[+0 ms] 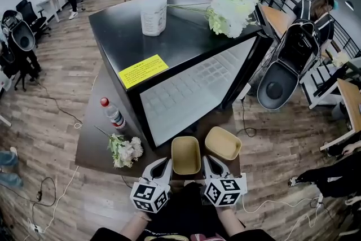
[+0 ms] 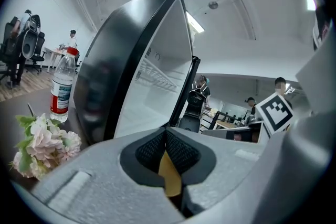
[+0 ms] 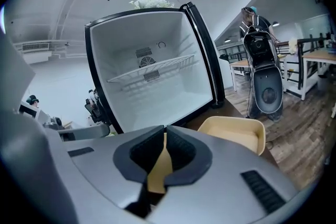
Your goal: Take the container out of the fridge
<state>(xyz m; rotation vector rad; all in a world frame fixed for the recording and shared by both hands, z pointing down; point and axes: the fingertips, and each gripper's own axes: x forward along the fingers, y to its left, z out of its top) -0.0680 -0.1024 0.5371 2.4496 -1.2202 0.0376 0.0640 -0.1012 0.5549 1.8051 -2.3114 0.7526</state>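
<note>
1. Head view: a black fridge point(image 1: 186, 36) stands open on a dark table point(image 1: 93, 138), its white inside facing the person.
   - On its top lies a yellow sticker point(image 1: 143, 70) with black print too small to read.
   - Behind the sticker is a white jug point(image 1: 153, 13) whose label is also illegible, and beside that a bunch of white flowers point(image 1: 232, 10).
   - On the table left of the fridge are a water bottle point(image 1: 113, 114) with a red cap and a small bouquet point(image 1: 125, 150).
   - The tan container point(image 1: 186, 155) is outside the fridge, just in front of the opening, between the left gripper point(image 1: 163, 165) and the right gripper point(image 1: 207, 165).
   - Whether it rests on the table or is lifted off it cannot be told.
   - A second tub point(image 1: 223, 143) of the same colour sits just to its right.
   - Each gripper carries a marker cube point(image 1: 150, 196) with black-and-white square patterns.

2. Left gripper view: the left gripper point(image 2: 167, 152) has its pads pressed together on a thin tan edge of the tan container point(image 2: 169, 178).
   - Beyond it are the fridge point(image 2: 131, 60), the water bottle point(image 2: 63, 86) with a red, white and blue label that cannot be read, and the small bouquet point(image 2: 42, 144).

3. Right gripper view: the right gripper point(image 3: 165, 147) is likewise clamped on a rim of the tan container point(image 3: 160, 173).
   - The second tub point(image 3: 236, 131) lies free at the right.
   - Inside the fridge point(image 3: 157, 107) only a wire shelf point(image 3: 152, 71) shows.
</note>
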